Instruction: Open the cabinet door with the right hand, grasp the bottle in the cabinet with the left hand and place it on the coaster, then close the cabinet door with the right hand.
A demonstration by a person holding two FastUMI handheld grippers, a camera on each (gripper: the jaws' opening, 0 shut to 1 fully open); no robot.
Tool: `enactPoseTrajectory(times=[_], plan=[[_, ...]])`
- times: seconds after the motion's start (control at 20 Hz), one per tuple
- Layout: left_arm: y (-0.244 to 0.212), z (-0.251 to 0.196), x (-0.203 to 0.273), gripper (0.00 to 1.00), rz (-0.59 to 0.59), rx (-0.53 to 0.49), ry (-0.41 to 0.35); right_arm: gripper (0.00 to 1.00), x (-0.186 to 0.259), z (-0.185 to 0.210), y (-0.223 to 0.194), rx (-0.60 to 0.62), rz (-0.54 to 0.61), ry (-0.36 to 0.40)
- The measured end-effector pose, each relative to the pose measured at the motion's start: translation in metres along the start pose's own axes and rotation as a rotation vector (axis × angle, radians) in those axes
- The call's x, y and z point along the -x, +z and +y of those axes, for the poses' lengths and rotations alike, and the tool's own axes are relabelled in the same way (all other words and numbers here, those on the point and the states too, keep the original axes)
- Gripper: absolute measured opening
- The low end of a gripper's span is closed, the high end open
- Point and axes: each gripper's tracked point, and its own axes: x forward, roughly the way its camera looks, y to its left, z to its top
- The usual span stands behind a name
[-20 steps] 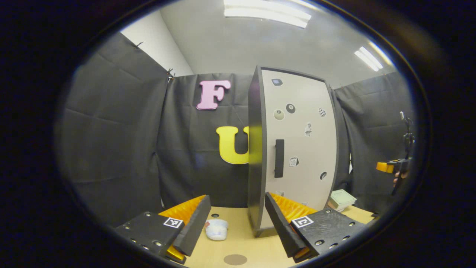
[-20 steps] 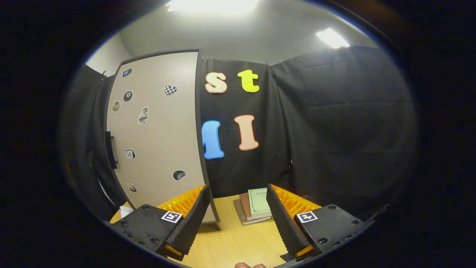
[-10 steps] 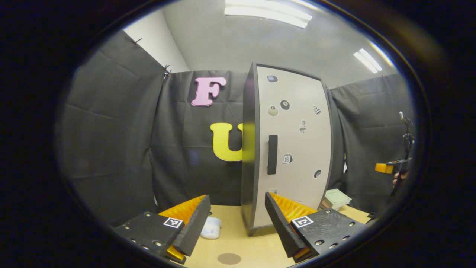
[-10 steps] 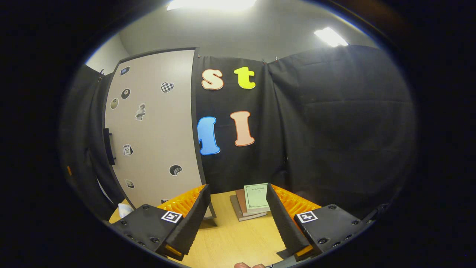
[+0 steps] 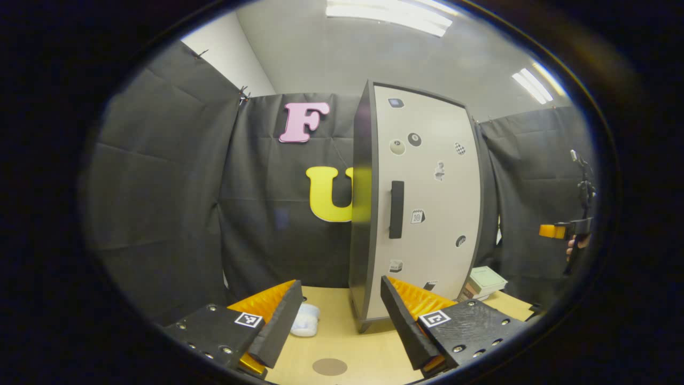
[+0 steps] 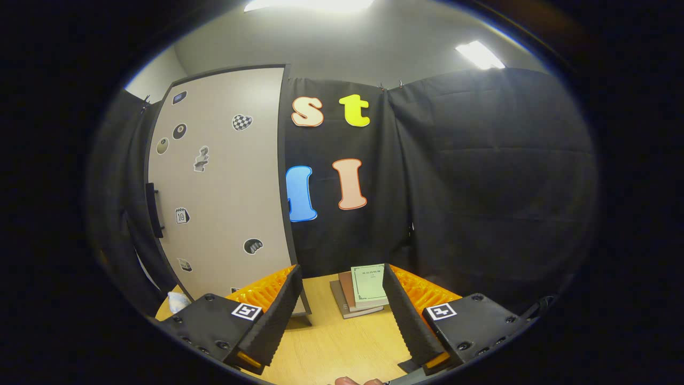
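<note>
Left tool [image 5: 337,321] spread empty, cabinet [image 5: 422,203] door closed

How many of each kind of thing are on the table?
Cabinet: 1
Coaster: 1
White bundle: 1
Books: 3
Total: 6

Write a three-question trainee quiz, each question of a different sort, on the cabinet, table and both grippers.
1. True or false: the tall grey cabinet's door is open.
2. The round brown coaster holds: A) a bottle B) nothing C) books.
3. Fill in: the stack of books lies to the cabinet's ____ in the right gripper view.

Key: 1 false, with the black door handle untouched; 2 B; 3 right. Both the left gripper and right gripper are open.
</note>
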Motion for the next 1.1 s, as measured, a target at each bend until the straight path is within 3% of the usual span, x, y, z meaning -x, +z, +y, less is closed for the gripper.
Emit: enactPoseTrajectory(times=[0.25,0.4,0.45,0.6,0.65,0.7,0.75,0.8,0.85,0.95,1.0,1.1], plan=[[-0.016,0.004,0.004,0.9,0.024,0.039,0.026,0.96,-0.02,0.031,0.027,0.012,-0.006,0.039],[-0.034,0.011,0.022,0.89,0.052,0.093,0.032,0.98,-0.033,0.069,0.043,0.023,-0.001,0.108],[-0.041,0.012,0.023,0.89,0.062,0.103,0.041,0.93,-0.035,0.081,0.049,0.033,-0.001,0.128],[-0.061,0.016,0.028,0.9,0.098,0.082,0.075,0.94,-0.042,0.122,0.068,0.041,-0.01,0.207],[-0.067,0.018,0.032,0.9,0.112,0.067,0.086,0.98,-0.042,0.138,0.072,0.038,-0.008,0.238],[-0.07,0.019,0.035,0.9,0.119,0.053,0.096,0.94,-0.043,0.152,0.079,0.034,-0.01,0.266],[-0.072,0.02,0.039,0.89,0.121,0.048,0.105,0.98,-0.043,0.166,0.088,0.034,-0.018,0.292],[-0.074,0.021,0.042,0.9,0.121,0.054,0.11,0.94,-0.042,0.179,0.096,0.041,-0.031,0.314],[-0.076,0.02,0.044,0.9,0.119,0.068,0.113,0.98,-0.041,0.192,0.104,0.049,-0.046,0.334],[-0.08,0.024,0.049,0.9,0.115,0.096,0.128,0.93,-0.038,0.219,0.112,0.054,-0.058,0.376],[-0.083,0.03,0.052,0.9,0.115,0.1,0.146,0.98,-0.036,0.233,0.114,0.052,-0.057,0.402],[-0.086,0.039,0.058,0.89,0.113,0.102,0.174,0.94,-0.034,0.259,0.119,0.052,-0.059,0.438]])
